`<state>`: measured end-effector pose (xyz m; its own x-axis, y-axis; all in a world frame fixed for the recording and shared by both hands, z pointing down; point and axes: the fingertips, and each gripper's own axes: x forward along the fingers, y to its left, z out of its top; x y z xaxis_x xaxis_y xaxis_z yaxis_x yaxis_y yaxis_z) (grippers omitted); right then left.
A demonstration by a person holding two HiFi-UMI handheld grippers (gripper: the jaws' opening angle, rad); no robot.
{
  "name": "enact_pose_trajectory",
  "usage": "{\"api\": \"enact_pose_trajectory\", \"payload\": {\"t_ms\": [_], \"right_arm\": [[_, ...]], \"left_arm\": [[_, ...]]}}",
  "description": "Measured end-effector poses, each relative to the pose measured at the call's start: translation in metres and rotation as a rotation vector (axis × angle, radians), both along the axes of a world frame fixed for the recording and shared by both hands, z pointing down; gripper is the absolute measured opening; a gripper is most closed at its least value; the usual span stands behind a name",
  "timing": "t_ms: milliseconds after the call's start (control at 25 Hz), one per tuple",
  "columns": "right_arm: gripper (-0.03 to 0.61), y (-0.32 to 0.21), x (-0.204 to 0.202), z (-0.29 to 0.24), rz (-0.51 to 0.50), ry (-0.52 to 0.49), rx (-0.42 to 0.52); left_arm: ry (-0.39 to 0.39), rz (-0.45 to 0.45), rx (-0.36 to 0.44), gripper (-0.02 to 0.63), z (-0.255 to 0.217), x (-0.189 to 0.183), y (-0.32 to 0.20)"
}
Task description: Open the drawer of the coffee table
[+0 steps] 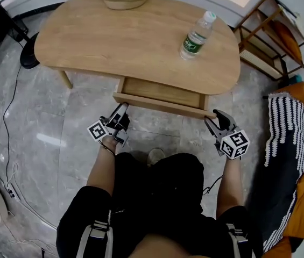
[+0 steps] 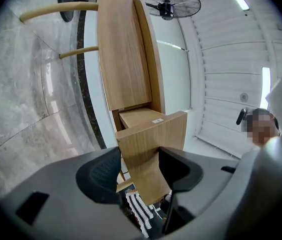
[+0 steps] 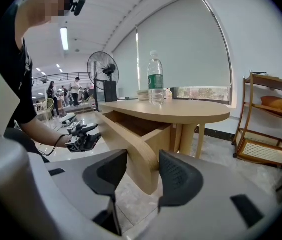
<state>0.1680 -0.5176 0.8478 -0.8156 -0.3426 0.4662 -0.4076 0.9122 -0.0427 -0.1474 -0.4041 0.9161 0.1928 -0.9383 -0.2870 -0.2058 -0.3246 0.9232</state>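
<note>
Left gripper [image 2: 138, 156] and right gripper [image 3: 143, 156] are each clenched on one end of the front panel of the drawer [image 1: 162, 93]. It stands partly out from under the near edge of the coffee table [image 1: 87, 42], just above the centre of the head view.

I see three risks. If one arm pulls harder than the other, the drawer could skew and bind. I grip only the panel's outer ends, so a jerk might slip a jaw off a corner. A pull too far could bring the drawer clear out, and it would drop toward my knees. A sharp tug would also shake the worktop. The water bottle [image 1: 197, 35] stands upright at the upper right of the head view, and I judge it tall enough to topple.

The head view alone shows both grippers together and how far the drawer has come, but not how the jaws meet the wood. The left gripper view shows the panel filling the gap between its jaws and, above centre, a small label [image 2: 156, 120] on the drawer's inside. The right gripper view shows the panel's other end pinched, with my other gripper at centre left. It also shows a standing fan [image 3: 102, 66] and a wooden shelf rack [image 3: 270, 119] at the right edge.
</note>
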Motion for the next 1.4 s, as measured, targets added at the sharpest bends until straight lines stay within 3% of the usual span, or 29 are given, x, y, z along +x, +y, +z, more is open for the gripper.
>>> {"api": "enact_pose_trajectory", "payload": {"t_ms": [440, 760, 920, 1080, 1160, 1240, 1400], "right_arm": [[0.218, 0.051, 0.021, -0.005, 0.012, -0.007, -0.016], [0.225, 0.058, 0.025, 0.0, 0.042, -0.017, -0.036], [0.21, 0.064, 0.031, 0.015, 0.055, 0.029, -0.04], [0.213, 0.064, 0.034, 0.017, 0.103, -0.013, -0.051], [0.213, 0.066, 0.035, 0.016, 0.125, -0.012, -0.038], [0.21, 0.069, 0.039, 0.008, 0.152, -0.018, -0.02], [0.205, 0.073, 0.051, -0.019, 0.211, -0.085, 0.01]], "left_arm": [[0.007, 0.033, -0.033, 0.245, -0.007, 0.023, 0.05], [0.014, 0.039, -0.082, 0.247, -0.01, 0.028, 0.059], [0.054, 0.034, -0.121, 0.242, -0.007, 0.034, 0.064], [0.058, 0.024, -0.118, 0.244, -0.01, 0.036, 0.065], [0.008, 0.022, -0.148, 0.238, -0.006, 0.035, 0.067], [-0.107, 0.002, -0.217, 0.201, 0.002, 0.029, 0.075], [-0.463, -0.079, -0.395, 0.184, 0.003, 0.003, 0.101]]}}
